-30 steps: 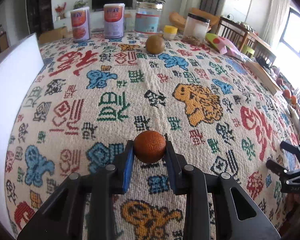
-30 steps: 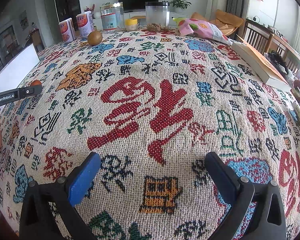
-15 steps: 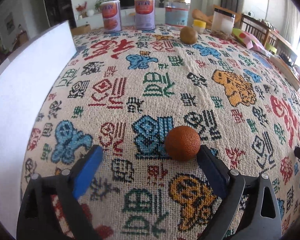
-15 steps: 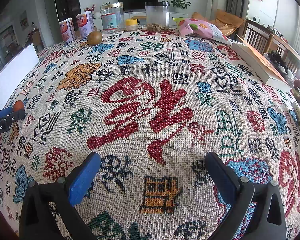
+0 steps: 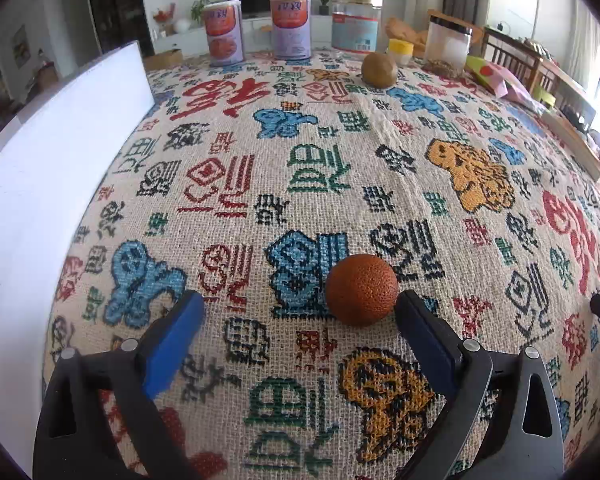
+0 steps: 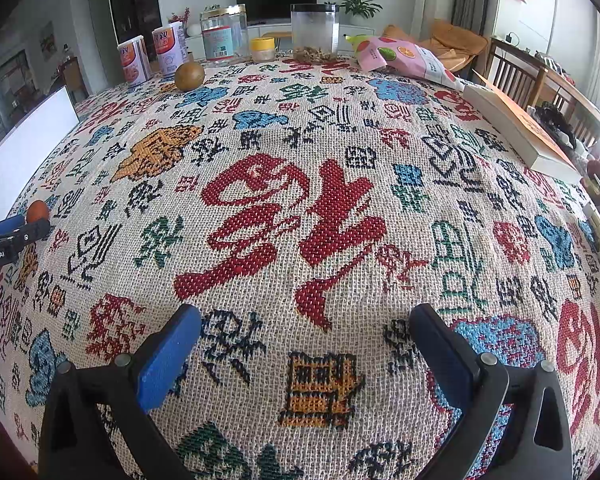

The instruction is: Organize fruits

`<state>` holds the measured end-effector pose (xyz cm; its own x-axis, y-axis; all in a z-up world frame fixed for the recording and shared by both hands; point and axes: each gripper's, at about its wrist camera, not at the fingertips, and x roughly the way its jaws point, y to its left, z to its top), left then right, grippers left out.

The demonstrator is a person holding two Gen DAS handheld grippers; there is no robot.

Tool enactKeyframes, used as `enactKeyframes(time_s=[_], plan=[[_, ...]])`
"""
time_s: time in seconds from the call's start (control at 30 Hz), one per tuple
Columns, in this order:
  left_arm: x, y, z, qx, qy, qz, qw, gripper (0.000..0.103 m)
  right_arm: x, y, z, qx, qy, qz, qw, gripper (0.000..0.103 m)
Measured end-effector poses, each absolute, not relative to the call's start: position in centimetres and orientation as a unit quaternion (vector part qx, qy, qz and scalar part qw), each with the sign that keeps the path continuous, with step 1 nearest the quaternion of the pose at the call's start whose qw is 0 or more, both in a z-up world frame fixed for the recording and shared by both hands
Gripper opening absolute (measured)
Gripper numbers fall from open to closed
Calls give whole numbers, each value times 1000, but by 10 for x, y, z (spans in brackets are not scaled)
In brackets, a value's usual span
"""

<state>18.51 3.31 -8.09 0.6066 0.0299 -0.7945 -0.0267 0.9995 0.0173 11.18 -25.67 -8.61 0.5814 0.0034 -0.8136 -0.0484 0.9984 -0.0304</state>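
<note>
My left gripper (image 5: pixel 296 312) stands wide apart, nothing pinched. The orange (image 5: pixel 361 289), round with a pebbled rind, sits on the coarse woven tablecloth (image 5: pixel 320 168) in the lower middle of the left wrist frame, just beside the right-hand pad (image 5: pixel 424 332); I cannot tell whether it touches. I judge the best retreat is straight back, without nudging a fruit that rolls easily. My right gripper (image 6: pixel 304 344) is also spread, empty. A smooth brownish-green fruit (image 5: pixel 379 69) waits near the top, before the jars.
</note>
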Motion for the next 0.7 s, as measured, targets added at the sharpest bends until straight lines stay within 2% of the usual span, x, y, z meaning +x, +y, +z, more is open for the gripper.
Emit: enactKeyframes(time_s=[0.47,0.6,0.7], plan=[[185,33,-81,2,443,16,896,98,113,-256,-86,-21,463,6,886,103],[185,33,-81,2,443,16,896,98,139,-249,-77,-20,510,52,859,103],[185,33,-81,2,443,16,896,98,173,-231,-60,-11,495,85,865,103]])
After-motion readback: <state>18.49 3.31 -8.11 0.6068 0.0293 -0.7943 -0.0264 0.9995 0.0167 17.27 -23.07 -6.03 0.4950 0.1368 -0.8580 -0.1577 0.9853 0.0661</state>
